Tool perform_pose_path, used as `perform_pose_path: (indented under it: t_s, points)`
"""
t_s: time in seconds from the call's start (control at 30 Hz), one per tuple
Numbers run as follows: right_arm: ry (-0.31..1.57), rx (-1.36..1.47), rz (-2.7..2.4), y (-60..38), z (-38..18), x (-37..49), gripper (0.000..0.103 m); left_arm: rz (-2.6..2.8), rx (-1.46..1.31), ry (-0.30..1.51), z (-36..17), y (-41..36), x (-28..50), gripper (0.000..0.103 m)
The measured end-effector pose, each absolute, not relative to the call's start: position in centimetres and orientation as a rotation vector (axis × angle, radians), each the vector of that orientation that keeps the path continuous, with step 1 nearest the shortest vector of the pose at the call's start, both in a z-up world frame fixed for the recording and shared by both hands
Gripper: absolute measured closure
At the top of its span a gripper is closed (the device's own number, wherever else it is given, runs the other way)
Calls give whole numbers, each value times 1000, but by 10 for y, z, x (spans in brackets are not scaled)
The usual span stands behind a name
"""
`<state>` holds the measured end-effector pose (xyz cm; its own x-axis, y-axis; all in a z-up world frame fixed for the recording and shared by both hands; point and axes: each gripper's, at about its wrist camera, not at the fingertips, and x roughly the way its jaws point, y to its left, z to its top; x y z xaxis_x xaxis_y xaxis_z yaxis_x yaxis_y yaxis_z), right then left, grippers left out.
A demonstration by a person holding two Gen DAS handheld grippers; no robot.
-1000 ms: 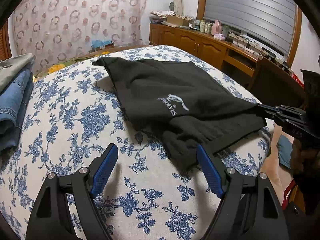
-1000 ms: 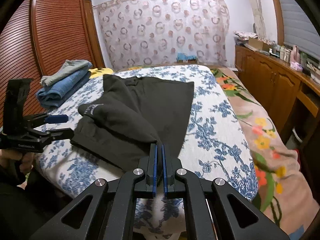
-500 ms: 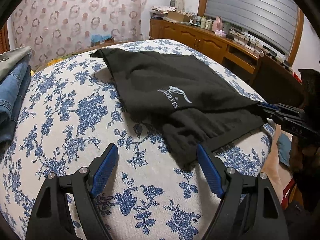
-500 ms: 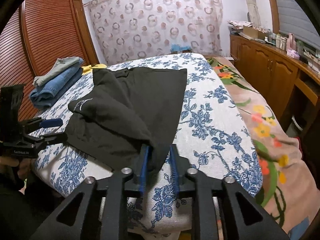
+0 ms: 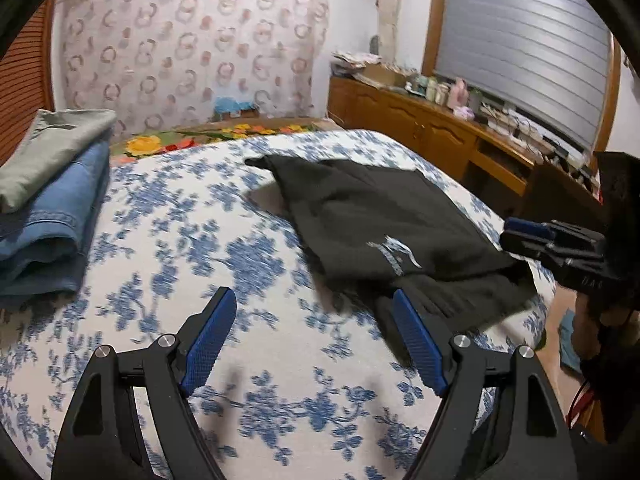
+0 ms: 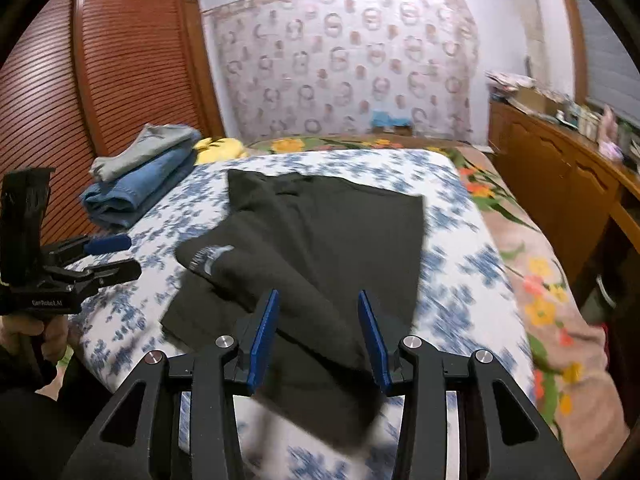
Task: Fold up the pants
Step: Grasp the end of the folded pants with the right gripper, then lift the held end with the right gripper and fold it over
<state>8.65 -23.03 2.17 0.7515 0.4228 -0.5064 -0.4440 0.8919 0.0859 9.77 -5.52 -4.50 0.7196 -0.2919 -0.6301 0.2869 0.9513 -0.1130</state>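
Here blur smears the pants' (image 6: 320,240) near hem; soft black knit, both grippers (image 5: 316,336) (image 6: 318,334) spread, empty.

Both tools (image 5: 312,336) (image 6: 318,334) — jaws wide apart

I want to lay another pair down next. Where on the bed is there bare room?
Bare floral bedspread lies between the stack of folded blue jeans and the black pants, reaching down to the open left gripper. A strip right of the pants is also free. The near edge under the open right gripper is crowded.
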Motion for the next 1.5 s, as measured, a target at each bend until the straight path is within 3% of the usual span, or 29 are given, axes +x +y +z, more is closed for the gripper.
perform_pose_path:
  t_s: [0.83,0.87,1.0,1.07,1.5]
  points:
    - [691,-274,767,-108,8,165,61,-206,-86,643,-41,2,104,22]
    - [694,-285,763,-107,8,167,62,-203,-83,644,-42,2,104,22]
    - [719,-319,765,-98,3,176,93,-207,-81,646,-43,1,104,22]
    - [711,-304,768,-98,6,179,97,-210,-76,647,-43,-1,103,22]
    - [625,-132,642,-162,48,212,99,-285,4,668,-45,-40,118,22]
